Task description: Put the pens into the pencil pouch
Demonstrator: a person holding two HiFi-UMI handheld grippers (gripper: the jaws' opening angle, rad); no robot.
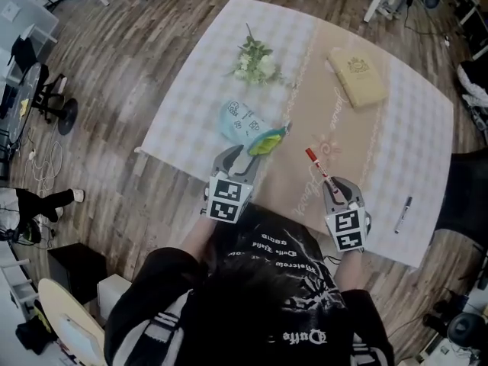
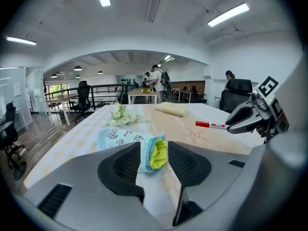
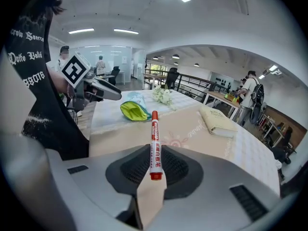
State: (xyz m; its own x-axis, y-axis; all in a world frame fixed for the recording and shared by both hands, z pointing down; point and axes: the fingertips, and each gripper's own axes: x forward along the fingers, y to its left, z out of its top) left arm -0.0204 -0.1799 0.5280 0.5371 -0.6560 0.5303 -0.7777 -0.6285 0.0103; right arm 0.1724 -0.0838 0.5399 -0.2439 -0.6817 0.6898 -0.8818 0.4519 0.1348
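Note:
A light-blue pencil pouch point(image 1: 242, 120) with a lime-green lining lies on the tablecloth, its open mouth toward me. My left gripper point(image 1: 245, 157) is shut on the rim of that mouth; in the left gripper view the pouch point(image 2: 124, 137) sits pinched between the two pads of this gripper point(image 2: 156, 162). My right gripper point(image 1: 332, 187) is shut on a red marker point(image 1: 316, 162), which sticks out forward past the pads point(image 3: 154, 143). The marker's tip is to the right of the pouch mouth point(image 3: 134, 110) and short of it. A second pen point(image 1: 402, 214), black and white, lies near the table's right front edge.
A small bunch of white flowers point(image 1: 255, 61) lies beyond the pouch. A beige notebook point(image 1: 356, 77) rests at the far right of the table point(image 1: 191, 97). Office chairs, desks and people stand in the room behind.

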